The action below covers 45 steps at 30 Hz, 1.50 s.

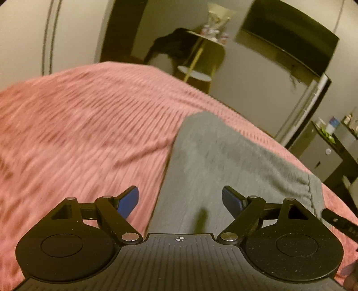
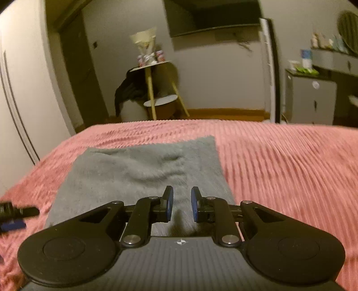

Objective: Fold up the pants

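Note:
Grey pants [image 1: 214, 156] lie folded into a flat rectangle on a pink ribbed bedspread [image 1: 89, 123]. My left gripper [image 1: 180, 197] hovers over the pants' left edge with its blue pads wide apart and nothing between them. In the right wrist view the same pants [image 2: 138, 165] stretch away from me across the bedspread [image 2: 279, 161]. My right gripper [image 2: 181, 199] is above their near right part; its pads stand a narrow gap apart, and only cloth shows below the gap. A piece of the left gripper [image 2: 13, 212] shows at the far left edge.
Beyond the bed's far edge stand a small round table with gold legs [image 2: 154, 65], a white bin draped with dark cloth [image 2: 129, 89] and a wall-mounted TV [image 2: 212, 18]. A grey cabinet [image 2: 311, 98] stands at the right.

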Available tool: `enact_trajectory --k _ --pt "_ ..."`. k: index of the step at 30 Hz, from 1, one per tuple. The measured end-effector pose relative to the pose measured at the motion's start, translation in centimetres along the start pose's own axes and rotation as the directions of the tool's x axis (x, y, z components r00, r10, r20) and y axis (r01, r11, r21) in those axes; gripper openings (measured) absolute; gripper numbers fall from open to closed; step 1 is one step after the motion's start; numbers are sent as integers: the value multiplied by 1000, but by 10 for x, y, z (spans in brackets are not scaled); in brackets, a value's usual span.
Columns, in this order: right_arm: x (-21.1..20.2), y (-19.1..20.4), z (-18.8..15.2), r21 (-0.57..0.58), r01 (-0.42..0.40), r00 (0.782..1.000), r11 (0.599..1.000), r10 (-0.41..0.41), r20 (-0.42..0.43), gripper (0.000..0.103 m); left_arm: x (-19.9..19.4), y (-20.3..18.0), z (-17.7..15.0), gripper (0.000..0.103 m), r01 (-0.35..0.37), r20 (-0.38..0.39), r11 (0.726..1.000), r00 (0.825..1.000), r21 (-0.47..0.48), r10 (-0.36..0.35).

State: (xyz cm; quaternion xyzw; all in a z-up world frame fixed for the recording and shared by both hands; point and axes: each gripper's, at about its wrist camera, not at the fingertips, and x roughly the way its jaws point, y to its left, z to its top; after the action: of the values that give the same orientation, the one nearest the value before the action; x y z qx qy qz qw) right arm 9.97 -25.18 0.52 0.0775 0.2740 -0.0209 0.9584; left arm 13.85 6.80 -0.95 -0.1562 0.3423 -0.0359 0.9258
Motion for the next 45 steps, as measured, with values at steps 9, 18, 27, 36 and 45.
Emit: enact_trajectory --k 9,18,27,36,45 --pt "107 51 53 -177 -30 995 984 13 -97 17 105 -50 62 92 -33 -36 995 999 98 37" --pt "176 30 32 -236 -47 993 971 21 -115 12 170 -16 43 103 15 -36 998 999 59 -12" --pt "86 30 26 -180 -88 993 980 73 -92 41 79 -19 20 103 51 -53 993 998 105 -46" --pt "32 19 -41 -273 -98 991 957 69 -114 42 61 -26 -49 103 -28 -158 973 985 230 65" --pt "-16 22 -56 -206 -116 974 972 71 -214 94 -17 -45 -78 103 -46 -61 973 996 228 62"
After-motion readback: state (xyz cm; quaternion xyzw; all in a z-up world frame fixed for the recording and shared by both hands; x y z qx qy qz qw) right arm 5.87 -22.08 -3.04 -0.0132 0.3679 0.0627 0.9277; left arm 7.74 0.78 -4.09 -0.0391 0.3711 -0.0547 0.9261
